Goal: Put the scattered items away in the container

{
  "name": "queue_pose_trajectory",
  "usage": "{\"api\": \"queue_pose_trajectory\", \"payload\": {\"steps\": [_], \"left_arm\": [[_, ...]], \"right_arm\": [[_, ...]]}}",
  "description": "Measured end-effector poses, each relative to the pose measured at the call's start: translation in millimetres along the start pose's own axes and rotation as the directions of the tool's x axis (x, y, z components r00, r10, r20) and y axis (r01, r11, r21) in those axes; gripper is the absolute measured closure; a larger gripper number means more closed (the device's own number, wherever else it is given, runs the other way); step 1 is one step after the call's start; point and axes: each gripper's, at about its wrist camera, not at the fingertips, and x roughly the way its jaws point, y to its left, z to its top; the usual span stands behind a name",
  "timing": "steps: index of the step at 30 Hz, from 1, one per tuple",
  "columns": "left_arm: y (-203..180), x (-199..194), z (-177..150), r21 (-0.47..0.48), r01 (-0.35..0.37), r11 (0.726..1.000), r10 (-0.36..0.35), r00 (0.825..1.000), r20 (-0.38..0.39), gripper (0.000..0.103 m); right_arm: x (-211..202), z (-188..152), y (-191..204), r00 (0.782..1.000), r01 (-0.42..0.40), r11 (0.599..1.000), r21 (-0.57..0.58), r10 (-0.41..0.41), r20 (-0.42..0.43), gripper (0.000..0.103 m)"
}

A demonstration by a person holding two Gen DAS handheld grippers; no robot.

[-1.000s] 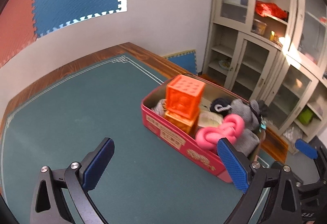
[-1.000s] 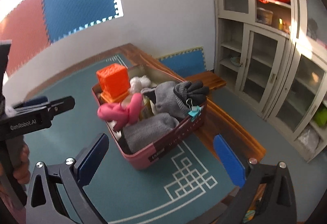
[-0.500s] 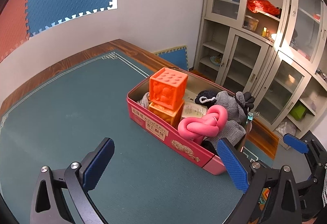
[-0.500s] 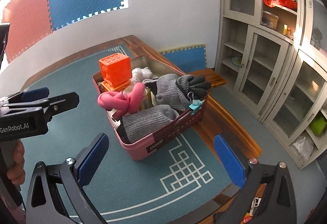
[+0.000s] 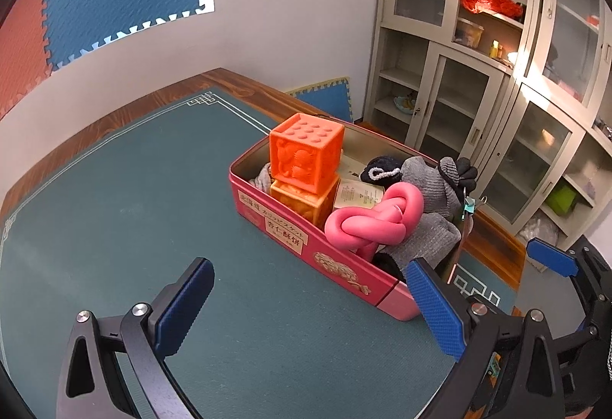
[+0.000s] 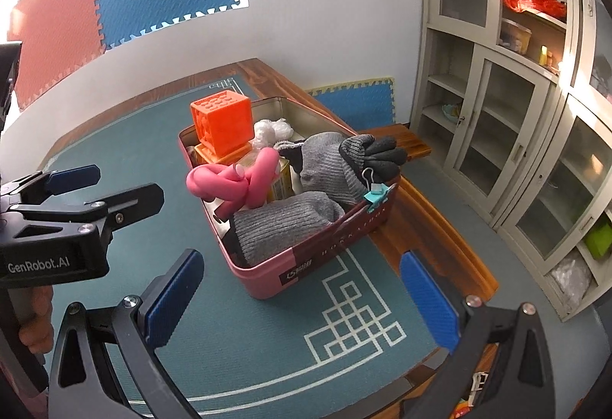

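Green-matted desk (image 5: 114, 212), pink tin (image 5: 306, 247) packed full.
Your left gripper (image 5: 317, 308) and right gripper (image 6: 302, 300) hover empty, jaws apart; orange cube (image 5: 304, 153), pink knot (image 5: 375, 220), grey socks (image 6: 283, 224) sit inside.

Glossy metal tin (image 5: 306, 239), knitted cloth gloves (image 6: 287, 224)

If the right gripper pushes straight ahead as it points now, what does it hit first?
Probably the near end of the pink metal tin, which lies centred between the open right gripper's fingers; depth is uncertain.
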Motion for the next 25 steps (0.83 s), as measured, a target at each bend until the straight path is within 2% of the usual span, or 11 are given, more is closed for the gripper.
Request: {"api": "queue_pose_trajectory", "payload": {"steps": [15,25], "left_arm": [[-1.1,7.0,-4.6,0.018,-0.001,1.0,0.001,1.0,-0.027,0.001],[-7.0,4.6,-4.9,0.053,0.0,0.999,0.0,1.0,-0.001,0.001]], "right_arm": [[5.6,-0.7,1.9,1.0,-0.006,1.0,0.018,0.006,-0.006,0.0],[9.0,-1.0,2.1,1.0,-0.005,0.999,0.036,0.005,-0.01,0.0]]}}
